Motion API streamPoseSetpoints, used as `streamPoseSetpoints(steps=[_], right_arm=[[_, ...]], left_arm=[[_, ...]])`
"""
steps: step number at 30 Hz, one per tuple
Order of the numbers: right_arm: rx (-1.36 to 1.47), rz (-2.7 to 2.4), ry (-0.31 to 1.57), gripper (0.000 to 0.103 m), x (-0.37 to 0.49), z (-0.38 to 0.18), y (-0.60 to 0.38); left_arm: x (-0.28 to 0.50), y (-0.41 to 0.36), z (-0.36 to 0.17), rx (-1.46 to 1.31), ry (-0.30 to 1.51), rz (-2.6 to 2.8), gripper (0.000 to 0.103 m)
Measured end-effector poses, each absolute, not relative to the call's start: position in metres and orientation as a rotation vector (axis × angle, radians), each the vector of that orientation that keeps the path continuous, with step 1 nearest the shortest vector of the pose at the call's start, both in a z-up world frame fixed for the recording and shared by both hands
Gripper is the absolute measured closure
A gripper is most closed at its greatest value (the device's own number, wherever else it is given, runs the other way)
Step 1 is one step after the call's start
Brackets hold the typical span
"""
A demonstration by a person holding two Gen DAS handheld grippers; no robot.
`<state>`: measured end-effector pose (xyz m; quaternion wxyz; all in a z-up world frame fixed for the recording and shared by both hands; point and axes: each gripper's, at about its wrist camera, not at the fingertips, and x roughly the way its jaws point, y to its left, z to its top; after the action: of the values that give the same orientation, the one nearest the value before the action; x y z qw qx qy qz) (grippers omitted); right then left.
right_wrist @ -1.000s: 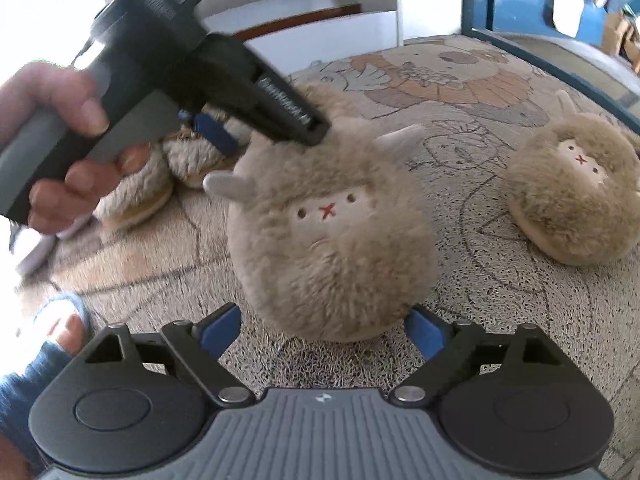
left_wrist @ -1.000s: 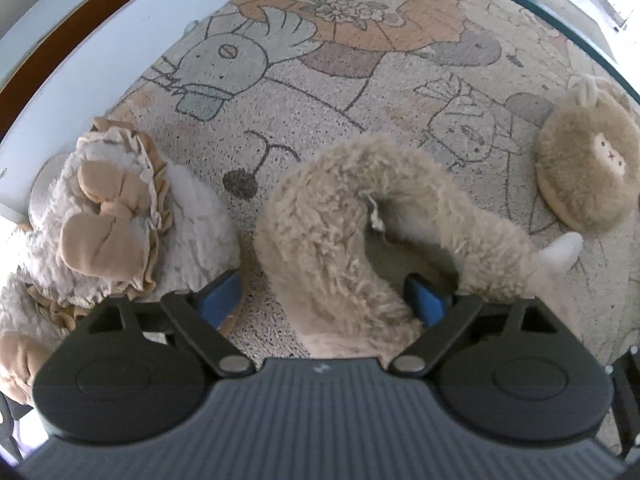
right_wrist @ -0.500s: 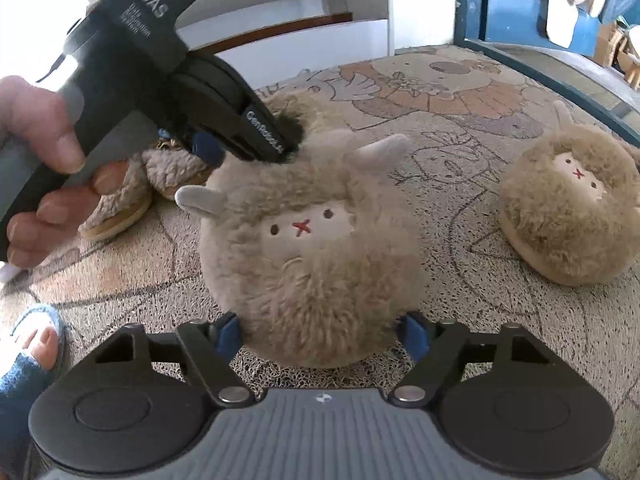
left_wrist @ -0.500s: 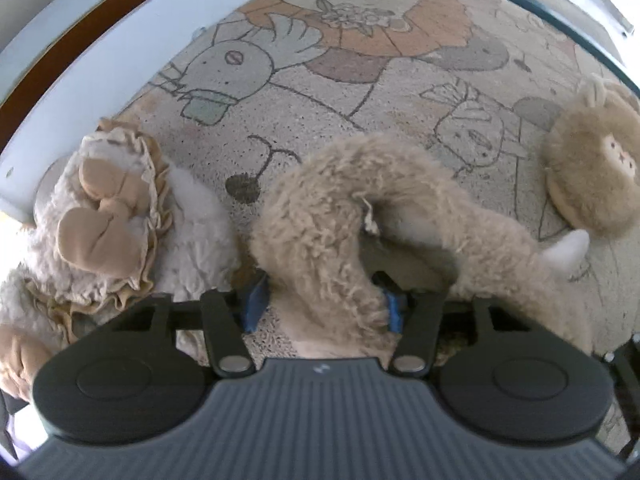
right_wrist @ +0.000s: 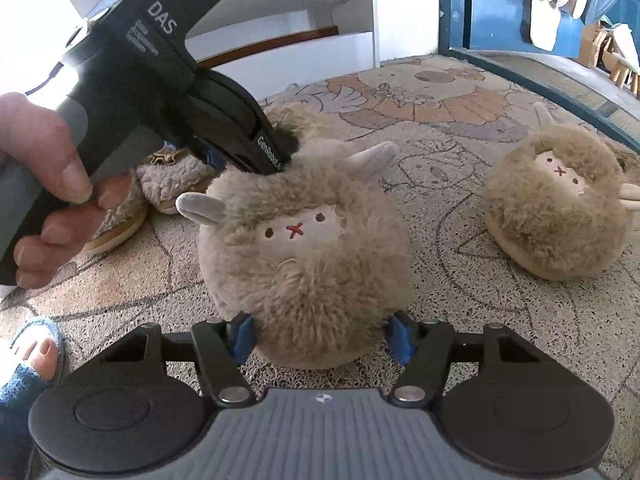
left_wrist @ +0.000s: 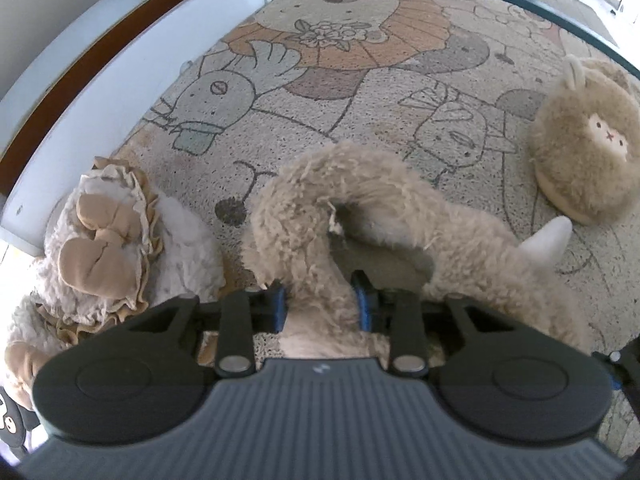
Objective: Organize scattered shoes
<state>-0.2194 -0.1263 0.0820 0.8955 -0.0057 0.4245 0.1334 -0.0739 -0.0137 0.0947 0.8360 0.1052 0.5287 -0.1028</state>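
Fluffy tan slipper (right_wrist: 308,256), left tool (left_wrist: 320,300) pinching its collar, right tool (right_wrist: 320,336) clamping its toe.

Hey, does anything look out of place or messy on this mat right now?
Yes. The matching sheep slipper sits apart at the right, away from the slipper that both the left gripper and the right gripper clamp. Its heel collar looks squashed by the left one.

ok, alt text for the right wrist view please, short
The right gripper is shut on the toe of a fluffy tan sheep-face slipper on a cartoon-print mat, while the left gripper, held in a hand, pinches its heel rim. A matching slipper sits to the right.
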Motion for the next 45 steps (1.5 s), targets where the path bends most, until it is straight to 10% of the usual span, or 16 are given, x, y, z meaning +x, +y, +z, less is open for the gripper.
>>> streamPoseSetpoints(steps=[45], right_arm=[[-0.073, 0.434, 0.817, 0.039, -0.058, 0.067, -0.083]], left_arm=[[0.033, 0.027, 0.1, 0.265, 0.973, 0.026, 0.088]])
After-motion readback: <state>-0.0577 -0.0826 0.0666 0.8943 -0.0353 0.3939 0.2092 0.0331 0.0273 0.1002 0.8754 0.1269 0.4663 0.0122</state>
